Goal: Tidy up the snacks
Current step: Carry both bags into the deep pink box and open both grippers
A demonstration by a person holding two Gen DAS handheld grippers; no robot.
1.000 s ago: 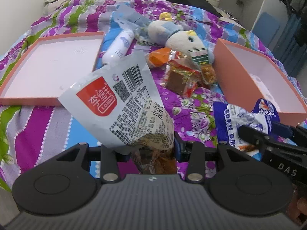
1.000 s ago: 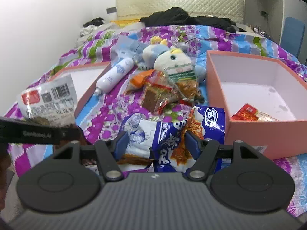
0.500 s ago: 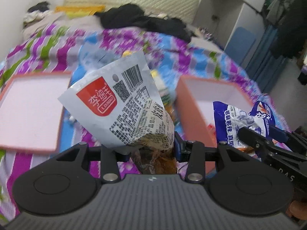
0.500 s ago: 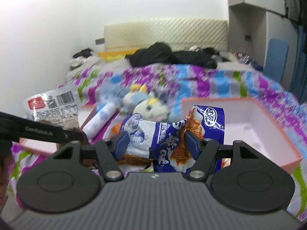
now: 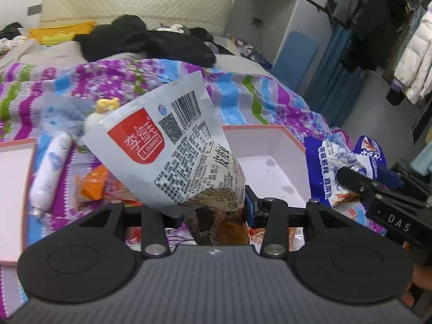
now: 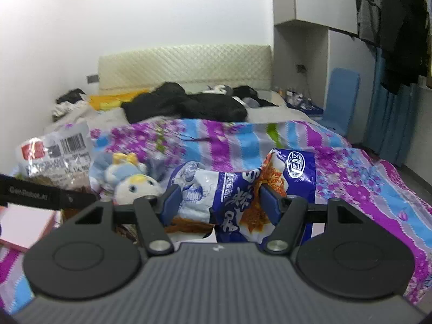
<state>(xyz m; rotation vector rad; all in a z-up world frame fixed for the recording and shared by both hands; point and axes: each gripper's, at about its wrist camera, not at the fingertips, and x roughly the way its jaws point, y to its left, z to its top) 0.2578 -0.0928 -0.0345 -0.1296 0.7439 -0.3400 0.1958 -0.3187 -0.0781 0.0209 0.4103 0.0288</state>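
A grey snack pouch (image 5: 172, 145) with a red label and a barcode stands up in the centre of the left wrist view, its crumpled lower end pinched between the fingers of the left gripper (image 5: 213, 210), which are partly closed and clamped on it. In the right wrist view the same pouch shows small at the left edge. A blue and white snack bag (image 6: 237, 189) fills the lower centre of the right wrist view, squeezed between the blue pads (image 6: 171, 198) of the right gripper (image 6: 220, 202), whose jaws stand fairly wide around the bulky bag and hold it. That bag also appears at the right of the left wrist view, gripped by the black fingers there.

Behind the grey pouch, right of centre in the left view, sits an open pink box (image 5: 270, 167) with a white inside. At the left edge lies a flat pink lid (image 5: 13, 178). Between them on the purple floral bedspread (image 5: 243, 94) lie a white tube (image 5: 48, 172), an orange packet (image 5: 93, 183) and a plush toy (image 6: 135, 183). Dark clothes (image 6: 183, 105) are heaped near the quilted headboard (image 6: 183, 67).
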